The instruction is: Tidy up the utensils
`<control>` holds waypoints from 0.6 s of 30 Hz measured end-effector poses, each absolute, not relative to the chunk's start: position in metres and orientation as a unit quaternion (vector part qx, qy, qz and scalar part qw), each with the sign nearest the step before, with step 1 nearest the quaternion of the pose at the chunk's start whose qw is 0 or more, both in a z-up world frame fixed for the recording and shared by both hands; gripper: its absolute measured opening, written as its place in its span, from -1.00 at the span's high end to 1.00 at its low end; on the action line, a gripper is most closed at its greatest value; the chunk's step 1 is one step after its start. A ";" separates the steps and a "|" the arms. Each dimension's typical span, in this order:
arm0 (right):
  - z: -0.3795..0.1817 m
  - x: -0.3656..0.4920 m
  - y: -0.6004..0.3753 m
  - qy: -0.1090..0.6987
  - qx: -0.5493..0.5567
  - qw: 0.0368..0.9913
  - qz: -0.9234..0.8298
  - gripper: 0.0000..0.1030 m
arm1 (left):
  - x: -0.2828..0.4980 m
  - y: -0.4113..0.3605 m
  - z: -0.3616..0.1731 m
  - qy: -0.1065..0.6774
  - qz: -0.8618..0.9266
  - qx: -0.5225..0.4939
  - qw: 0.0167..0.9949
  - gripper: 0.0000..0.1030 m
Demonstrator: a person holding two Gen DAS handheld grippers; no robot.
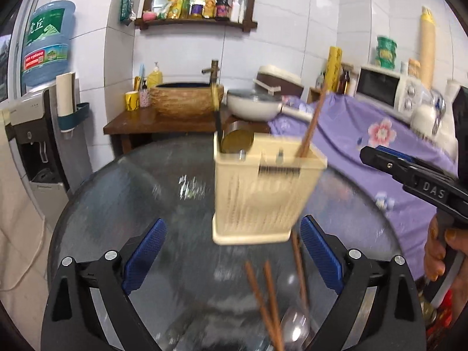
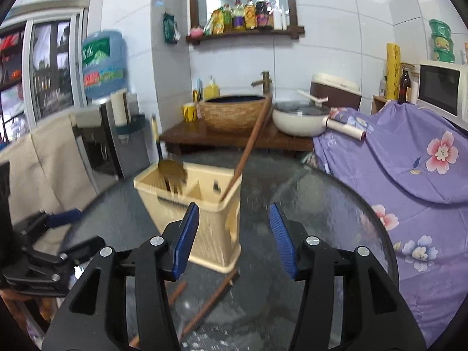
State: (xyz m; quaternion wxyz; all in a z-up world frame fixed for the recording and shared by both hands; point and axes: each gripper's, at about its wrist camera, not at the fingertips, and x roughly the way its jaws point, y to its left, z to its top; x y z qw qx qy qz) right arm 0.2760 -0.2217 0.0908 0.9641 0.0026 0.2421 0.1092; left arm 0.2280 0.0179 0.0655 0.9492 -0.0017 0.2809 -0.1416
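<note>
Nearest the left gripper (image 1: 232,253), which is spread wide with nothing between its blue pads, lie the loose utensils on the glass table (image 1: 122,193): two brown chopsticks (image 1: 264,298) side by side, a third chopstick (image 1: 299,266) just to their right, and a metal spoon (image 1: 295,326) at the bottom edge of the left wrist view. Their long axes run roughly away from the left gripper toward the holder, nearly in line with the fingers, so a grasp would probably need the wrist turned across them. They sit just below and a little right of the gap between the pads, which makes the left hand the nearer one. The right gripper (image 2: 234,241) is likewise spread and empty; in its view the same chopsticks (image 2: 209,304) lie slanted on the glass beneath and slightly left of it. Further on stands the cream utensil holder (image 1: 263,193), upright, already holding one chopstick (image 1: 313,122) leaning rightward in its right compartment and a gold ladle (image 1: 237,142) in its left one. Behind it are the basin, pan and purple cloth.
</note>
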 end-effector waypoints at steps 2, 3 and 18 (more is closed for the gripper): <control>0.071 0.273 -0.220 0.263 -0.007 0.959 0.106 0.01 | 0.220 0.016 0.049 0.297 -0.141 0.018 0.944 -0.76; 0.058 0.272 -0.219 0.280 -0.011 0.954 0.107 0.01 | 0.217 0.015 0.040 0.306 -0.140 0.027 0.941 -0.74; -0.039 0.275 -0.193 0.410 -0.023 0.904 0.116 0.01 | 0.240 0.002 -0.026 0.404 -0.158 0.037 0.900 -0.15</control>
